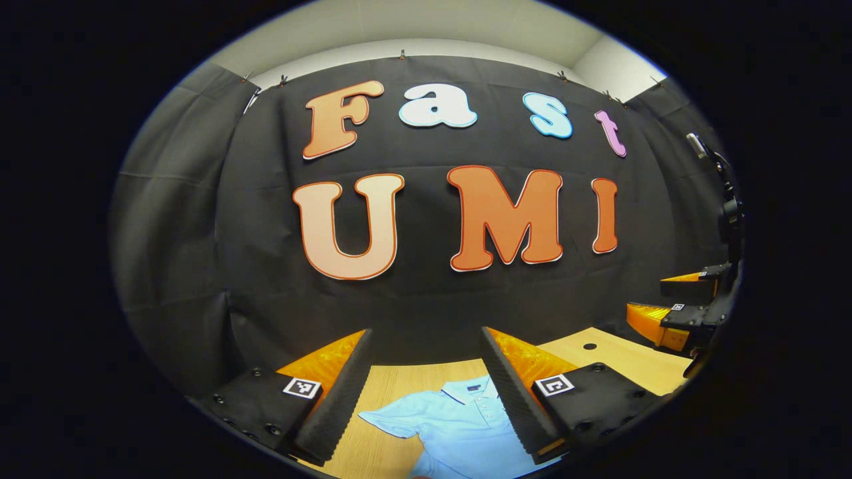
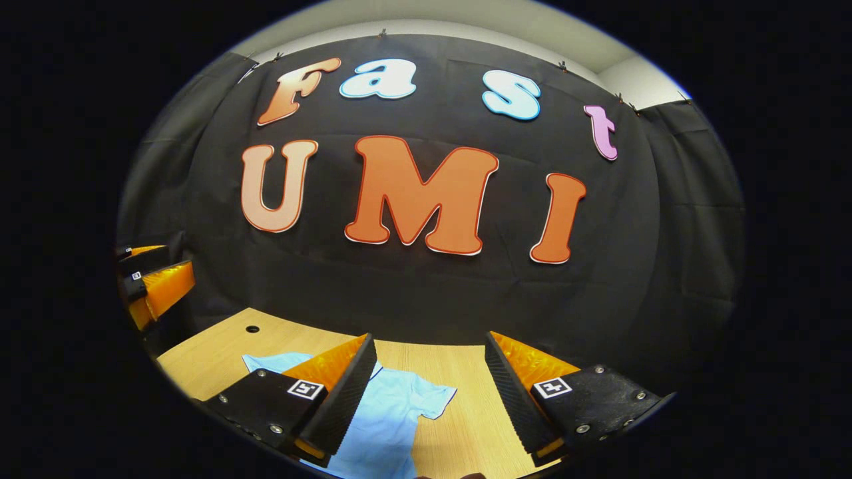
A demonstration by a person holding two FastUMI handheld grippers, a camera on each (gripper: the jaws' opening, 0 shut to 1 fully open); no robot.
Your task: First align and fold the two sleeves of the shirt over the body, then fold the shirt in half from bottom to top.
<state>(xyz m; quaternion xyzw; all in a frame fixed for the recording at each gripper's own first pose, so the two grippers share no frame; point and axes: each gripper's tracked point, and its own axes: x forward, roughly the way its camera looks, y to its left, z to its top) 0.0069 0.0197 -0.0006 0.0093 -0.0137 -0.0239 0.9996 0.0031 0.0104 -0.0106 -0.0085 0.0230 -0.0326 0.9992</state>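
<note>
Grippers hover apart above a light-blue short-sleeved polo shirt [image 1: 459, 426] laid flat on a pale wooden table [image 1: 619, 362], the folding apparently not yet begun. In the left gripper view, the left gripper [image 1: 426, 392] hangs released, its fingers spread wide with nothing between them, framing the shirt's dark-trimmed collar [image 1: 469, 389] at 6 o'clock and one sleeve [image 1: 393, 419] stretching toward 7 o'clock. At 3 o'clock in that view the other tool shows at the table's far side, raised clear of the wood. In the right gripper view, the right gripper [image 2: 429, 392] is likewise released and empty, its fingers splayed, with the shirt's other sleeve [image 2: 426, 399] lying just beyond its near finger at 6 o'clock and the body running toward 7 o'clock. A small dark round hole [image 2: 252, 328] marks the tabletop at 9 o'clock. Each tool seems stationed on its own side of the garment so that one sleeve falls to each; both sleeves lie spread outward, unfolded, and judging by that the first step, bringing them in over the body, remains to be done.
</note>
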